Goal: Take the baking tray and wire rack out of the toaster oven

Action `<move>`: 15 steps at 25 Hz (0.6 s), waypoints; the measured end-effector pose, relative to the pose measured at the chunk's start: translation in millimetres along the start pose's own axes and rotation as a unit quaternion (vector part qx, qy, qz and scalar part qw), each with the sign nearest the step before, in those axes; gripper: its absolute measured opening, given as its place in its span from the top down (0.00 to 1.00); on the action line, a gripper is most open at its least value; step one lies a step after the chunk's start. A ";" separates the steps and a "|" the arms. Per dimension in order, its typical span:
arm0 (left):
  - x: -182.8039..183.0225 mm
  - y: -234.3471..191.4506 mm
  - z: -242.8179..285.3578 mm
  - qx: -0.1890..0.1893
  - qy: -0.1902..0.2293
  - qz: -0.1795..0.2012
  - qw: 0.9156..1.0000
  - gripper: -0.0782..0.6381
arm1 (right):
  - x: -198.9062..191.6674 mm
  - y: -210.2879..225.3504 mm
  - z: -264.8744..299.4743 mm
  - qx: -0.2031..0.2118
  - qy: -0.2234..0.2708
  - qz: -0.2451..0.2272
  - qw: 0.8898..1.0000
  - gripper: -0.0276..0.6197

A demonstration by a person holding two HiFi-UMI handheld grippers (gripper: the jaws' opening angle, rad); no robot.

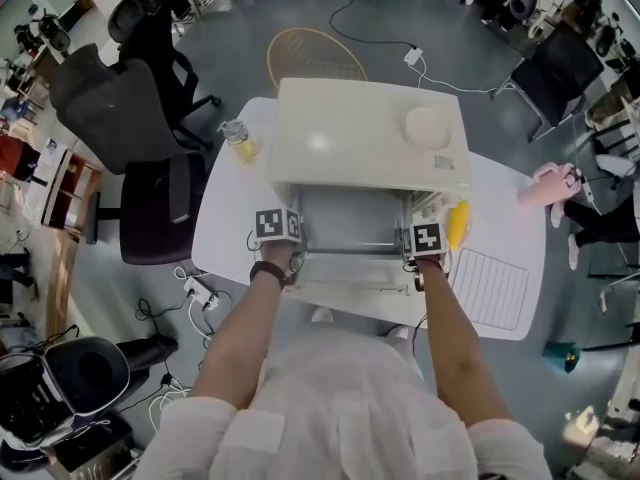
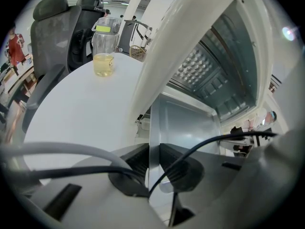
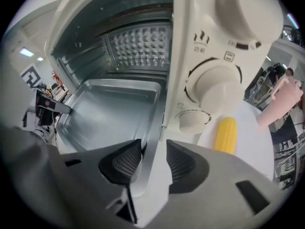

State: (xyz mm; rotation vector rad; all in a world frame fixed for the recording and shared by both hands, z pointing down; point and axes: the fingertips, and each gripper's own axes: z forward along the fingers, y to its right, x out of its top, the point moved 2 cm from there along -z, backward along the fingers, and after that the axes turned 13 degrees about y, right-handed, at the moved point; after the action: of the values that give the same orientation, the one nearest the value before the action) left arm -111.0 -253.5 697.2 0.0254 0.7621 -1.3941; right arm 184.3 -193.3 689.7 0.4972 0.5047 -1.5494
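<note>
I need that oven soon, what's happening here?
A person is taking the baking tray out of the toaster oven with two handheld grippers. The left gripper is clamped on the tray's left rim; the right gripper straddles the right rim, jaws open. The wire rack already lies on the table.

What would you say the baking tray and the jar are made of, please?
The baking tray: likely thin metal, satin silver-grey, with soft reflections and pressed rounded corners. The jar: clear glass or plastic, I cannot tell which; yellow liquid shows through.
</note>
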 end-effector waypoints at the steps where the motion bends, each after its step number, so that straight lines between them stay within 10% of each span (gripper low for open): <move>1: -0.1 -0.3 0.3 0.000 0.000 0.000 1.000 0.81 | -2.1 -1.5 2.0 0.006 -0.004 0.011 1.000 0.71; 15: -5.6 5.0 -10.7 -0.002 0.010 0.004 1.000 0.81 | -10.4 -7.2 -7.0 0.023 -0.003 0.079 0.997 0.82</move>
State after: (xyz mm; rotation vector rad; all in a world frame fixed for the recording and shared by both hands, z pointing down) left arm -111.4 -242.8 689.8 0.0403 0.7804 -1.3861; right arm 177.5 -180.6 690.3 0.5557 0.4159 -1.4120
